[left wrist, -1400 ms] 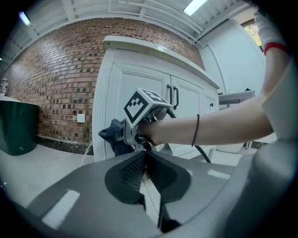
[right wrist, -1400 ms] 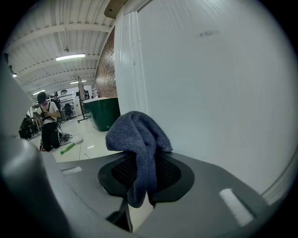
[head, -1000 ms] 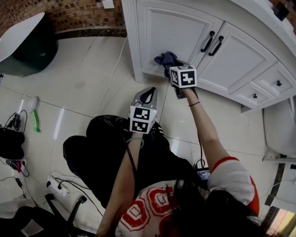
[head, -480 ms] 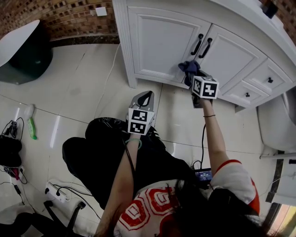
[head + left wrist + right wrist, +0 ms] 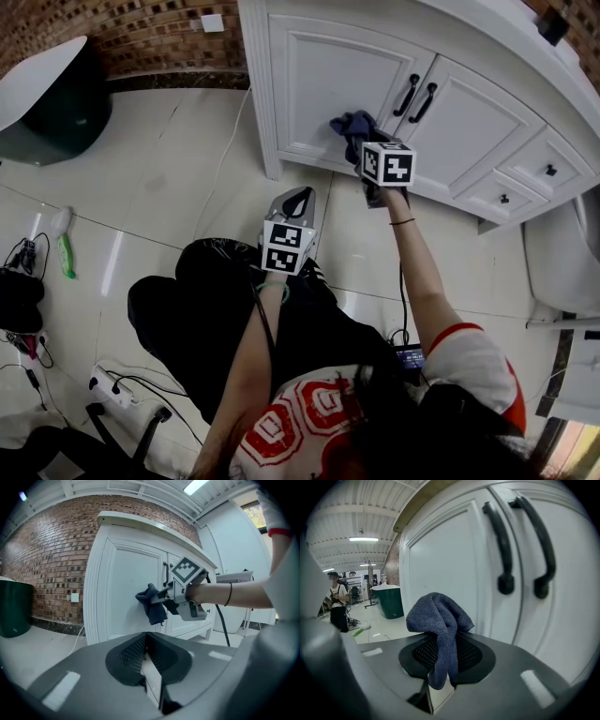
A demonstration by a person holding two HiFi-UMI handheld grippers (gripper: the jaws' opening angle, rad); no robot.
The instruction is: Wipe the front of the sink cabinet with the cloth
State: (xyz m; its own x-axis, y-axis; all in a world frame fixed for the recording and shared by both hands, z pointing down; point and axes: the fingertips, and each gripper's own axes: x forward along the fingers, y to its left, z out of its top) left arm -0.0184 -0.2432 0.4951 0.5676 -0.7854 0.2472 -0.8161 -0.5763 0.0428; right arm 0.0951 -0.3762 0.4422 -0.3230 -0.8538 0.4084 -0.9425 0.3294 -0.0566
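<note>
The white sink cabinet [image 5: 347,80] stands at the top of the head view, with two doors and black handles [image 5: 415,96]. My right gripper [image 5: 361,141] is shut on a dark blue cloth [image 5: 352,126], which presses against the left door near its lower right part. In the right gripper view the cloth [image 5: 439,625] bunches over the jaws in front of that door [image 5: 450,569]. My left gripper [image 5: 298,199] hangs low over the floor, shut and holding nothing; in its own view the cloth [image 5: 151,603] and the right gripper [image 5: 157,599] are ahead.
A dark green bin [image 5: 58,89] with a white lid stands at the left by the brick wall [image 5: 159,33]. Cables and a power strip [image 5: 114,380] lie on the tiled floor at lower left. A white toilet [image 5: 562,253] stands right of the cabinet. The person's knees [image 5: 216,281] are below.
The right gripper with the cloth went right across the cabinet toward the right door, then came back left onto the left door. The left gripper barely moved.
</note>
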